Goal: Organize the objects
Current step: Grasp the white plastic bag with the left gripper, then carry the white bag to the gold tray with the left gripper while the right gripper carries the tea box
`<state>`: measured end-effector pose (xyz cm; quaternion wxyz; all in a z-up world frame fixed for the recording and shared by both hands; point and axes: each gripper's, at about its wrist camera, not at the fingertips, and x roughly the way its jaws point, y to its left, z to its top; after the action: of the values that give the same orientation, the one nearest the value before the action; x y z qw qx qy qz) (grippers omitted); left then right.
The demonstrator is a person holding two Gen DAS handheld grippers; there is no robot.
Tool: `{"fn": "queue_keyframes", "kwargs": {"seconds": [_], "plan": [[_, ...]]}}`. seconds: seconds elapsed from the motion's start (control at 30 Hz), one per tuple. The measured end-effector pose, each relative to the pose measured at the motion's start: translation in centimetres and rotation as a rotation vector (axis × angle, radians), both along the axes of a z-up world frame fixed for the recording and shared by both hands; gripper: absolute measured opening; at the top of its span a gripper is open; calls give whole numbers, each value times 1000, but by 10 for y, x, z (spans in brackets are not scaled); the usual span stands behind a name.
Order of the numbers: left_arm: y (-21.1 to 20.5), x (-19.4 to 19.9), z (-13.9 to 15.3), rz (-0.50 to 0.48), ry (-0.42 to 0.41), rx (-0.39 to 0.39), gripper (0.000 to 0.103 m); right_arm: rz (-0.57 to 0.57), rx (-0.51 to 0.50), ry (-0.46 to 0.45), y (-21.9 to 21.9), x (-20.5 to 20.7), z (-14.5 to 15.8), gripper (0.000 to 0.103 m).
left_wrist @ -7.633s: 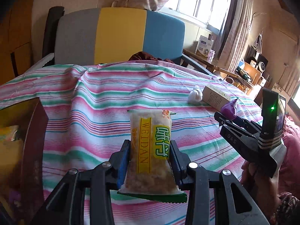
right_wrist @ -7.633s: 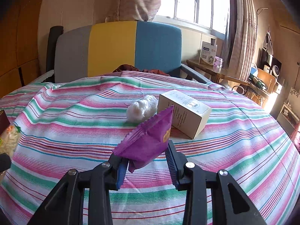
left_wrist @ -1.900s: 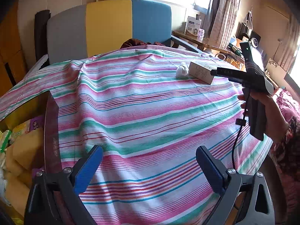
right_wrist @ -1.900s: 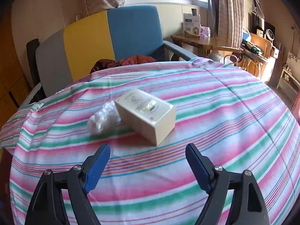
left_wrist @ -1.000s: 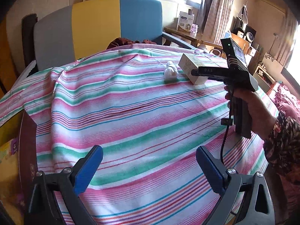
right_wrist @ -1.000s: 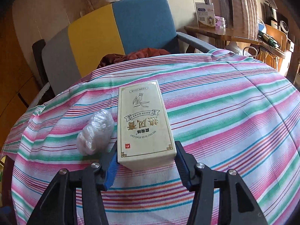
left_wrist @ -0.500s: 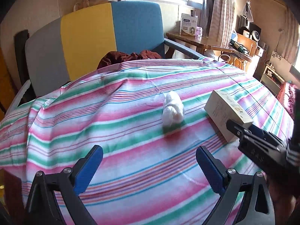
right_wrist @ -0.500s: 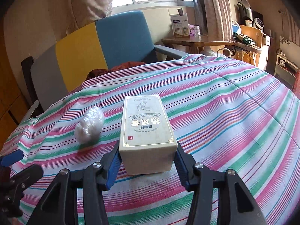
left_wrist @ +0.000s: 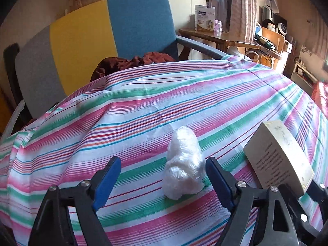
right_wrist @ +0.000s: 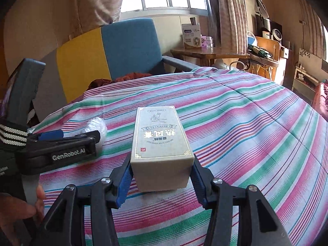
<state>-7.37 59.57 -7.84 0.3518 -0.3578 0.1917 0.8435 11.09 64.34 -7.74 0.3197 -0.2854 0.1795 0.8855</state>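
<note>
Striped cloth [left_wrist: 143, 106] over the table carries the last two loose items. We have the right gripper [right_wrist: 162, 182] clamped on the cream box [right_wrist: 162, 141], apparently raised off the cloth. The left gripper [left_wrist: 162, 180] has just been closing around the white plastic wad [left_wrist: 183, 164] — pads not yet pressing. Both remain to be stowed — no container in view.
</note>
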Motion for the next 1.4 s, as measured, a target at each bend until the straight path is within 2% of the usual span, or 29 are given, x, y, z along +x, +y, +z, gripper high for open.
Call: {"fn": "queue_keyframes", "kwargs": {"seconds": [0.03,0.1,0.17,0.33,0.6,1.4], "plan": [[2,2,-4,-18,10,-5,73,-1,-2,1,0,0,-1,53],[4,3,-10,-41,0,-8,53,-3,-4,1,2,0,-2,53],[3,2,-10,-39,-7,-3,38,-3,-9,0,3,0,-3,53],[-6,7,-8,-25,15,20,38,-3,-12,5,4,0,-4,53],[-34,38,2,-12,124,40,38,1,8,0,1,0,-2,53],[-98,79,8,65,167,60,38,35,93,-7,-11,-5,5,52]]}}
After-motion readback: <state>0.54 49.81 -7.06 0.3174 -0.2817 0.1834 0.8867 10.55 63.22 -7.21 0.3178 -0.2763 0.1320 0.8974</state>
